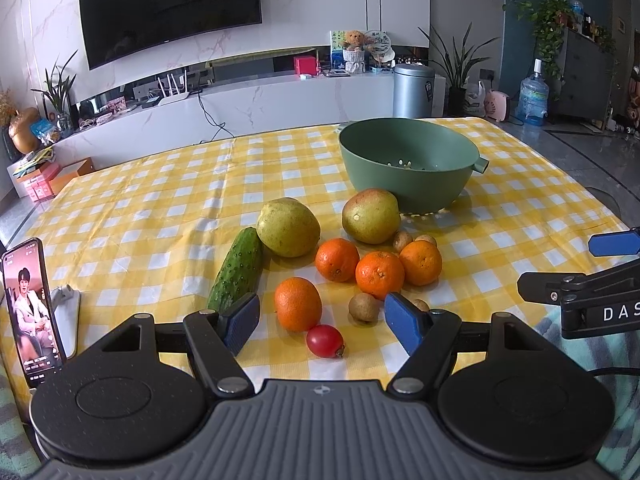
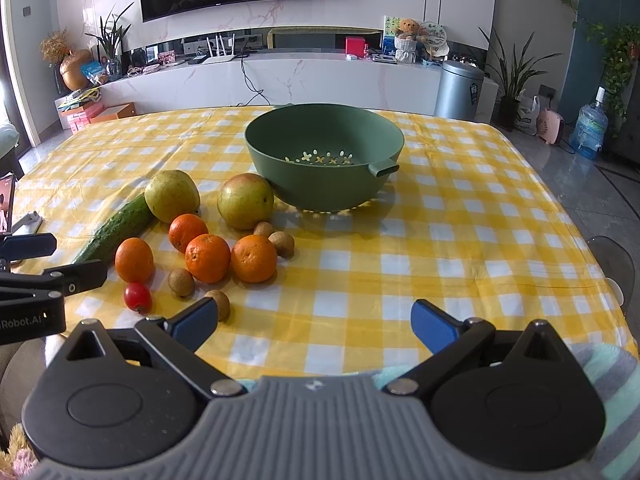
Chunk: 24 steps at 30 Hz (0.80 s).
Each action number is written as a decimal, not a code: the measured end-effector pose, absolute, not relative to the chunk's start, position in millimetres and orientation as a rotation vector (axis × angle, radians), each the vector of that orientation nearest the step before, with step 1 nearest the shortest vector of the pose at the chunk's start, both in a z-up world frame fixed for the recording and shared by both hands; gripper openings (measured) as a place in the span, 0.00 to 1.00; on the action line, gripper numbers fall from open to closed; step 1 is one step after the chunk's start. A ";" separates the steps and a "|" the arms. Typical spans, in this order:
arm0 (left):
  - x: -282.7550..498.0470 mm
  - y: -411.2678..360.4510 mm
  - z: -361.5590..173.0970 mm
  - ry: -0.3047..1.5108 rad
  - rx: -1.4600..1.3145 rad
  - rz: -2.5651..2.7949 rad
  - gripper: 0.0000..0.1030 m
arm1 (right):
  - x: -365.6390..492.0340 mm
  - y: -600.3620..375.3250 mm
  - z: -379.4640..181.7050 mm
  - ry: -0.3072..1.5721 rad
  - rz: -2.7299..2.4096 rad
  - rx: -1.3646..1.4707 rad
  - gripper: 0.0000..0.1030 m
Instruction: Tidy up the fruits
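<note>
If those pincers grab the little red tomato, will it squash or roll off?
The cherry tomato looks smooth and rounded, so it may slip or roll on the flat tablecloth. It's small and probably soft, so a hard squeeze could split it.

The left gripper's [image 1: 322, 322] blue pads hid the near end of the cucumber [image 1: 236, 270] and most of one small brown fruit [image 1: 420, 305]. The phone [image 2: 7, 202] was cut off by the right wrist view's left edge. The green colander's [image 2: 324, 160] holed floor was only partly visible behind its near wall.
</note>
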State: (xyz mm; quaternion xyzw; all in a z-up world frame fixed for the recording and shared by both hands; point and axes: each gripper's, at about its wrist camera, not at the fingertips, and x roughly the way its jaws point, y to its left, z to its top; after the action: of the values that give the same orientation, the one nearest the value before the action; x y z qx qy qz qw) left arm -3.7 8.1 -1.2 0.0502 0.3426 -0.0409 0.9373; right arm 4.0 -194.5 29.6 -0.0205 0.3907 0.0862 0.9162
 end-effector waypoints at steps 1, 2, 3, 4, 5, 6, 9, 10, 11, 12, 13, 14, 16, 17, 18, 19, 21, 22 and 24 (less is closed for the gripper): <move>-3.8 8.2 -1.2 0.699 0.103 -0.084 0.82 | 3.8 -194.2 29.5 0.805 0.178 -0.042 0.96; -3.8 8.2 -1.2 0.699 0.103 -0.084 0.82 | 3.7 -194.2 29.4 0.804 0.178 -0.042 0.96; -3.8 8.2 -1.2 0.699 0.103 -0.085 0.82 | 3.7 -194.2 29.4 0.803 0.178 -0.043 0.96; -3.8 8.3 -1.1 0.699 0.103 -0.085 0.82 | 3.6 -194.0 29.2 0.803 0.178 -0.043 0.96; -4.0 8.7 -1.6 0.699 0.102 -0.086 0.82 | 3.6 -194.0 29.2 0.804 0.178 -0.043 0.96; -4.1 8.7 -1.9 0.700 0.103 -0.086 0.82 | 3.6 -194.0 29.2 0.804 0.178 -0.042 0.96; -4.0 8.7 -1.6 0.700 0.102 -0.085 0.82 | 3.4 -193.9 28.8 0.805 0.179 -0.042 0.96; -4.1 8.7 -1.7 0.700 0.101 -0.084 0.82 | 3.3 -193.7 28.7 0.805 0.179 -0.042 0.96; -4.3 8.6 -2.1 0.701 0.101 -0.084 0.82 | 3.5 -194.0 28.8 0.805 0.179 -0.042 0.96; -4.3 8.6 -2.1 0.701 0.101 -0.084 0.82 | 3.5 -193.9 28.8 0.805 0.179 -0.042 0.96; -4.4 8.7 -2.1 0.701 0.101 -0.084 0.82 | 3.4 -193.6 28.5 0.806 0.179 -0.042 0.96; -4.4 8.7 -2.1 0.701 0.101 -0.084 0.82 | 3.0 -193.2 28.0 0.807 0.180 -0.042 0.96; -4.4 8.8 -2.2 0.700 0.101 -0.085 0.82 | 2.8 -192.6 27.2 0.809 0.180 -0.042 0.96; -4.4 8.8 -2.2 0.701 0.101 -0.085 0.82 | 3.0 -192.8 27.5 0.808 0.180 -0.042 0.96; -4.5 8.8 -2.3 0.702 0.101 -0.085 0.82 | 3.0 -192.8 27.4 0.808 0.180 -0.042 0.96; -5.0 8.4 -3.1 0.703 0.101 -0.086 0.82 | 2.8 -192.5 26.9 0.809 0.180 -0.041 0.96; -5.5 8.1 -4.6 0.707 0.099 -0.089 0.82 | 3.6 -192.5 25.7 0.811 0.181 -0.038 0.96; -5.0 8.2 -5.4 0.709 0.097 -0.094 0.82 | 3.9 -192.4 24.6 0.814 0.182 -0.034 0.96; -3.1 9.1 -5.4 0.712 0.089 -0.113 0.82 | 5.7 -192.2 22.9 0.818 0.191 -0.024 0.96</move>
State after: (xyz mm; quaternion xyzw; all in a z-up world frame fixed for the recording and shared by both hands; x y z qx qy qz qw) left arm -3.1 9.1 -5.4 0.0437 0.3482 -0.0552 0.9348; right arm 5.7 -192.2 22.9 -0.0115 0.3973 0.0926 0.9130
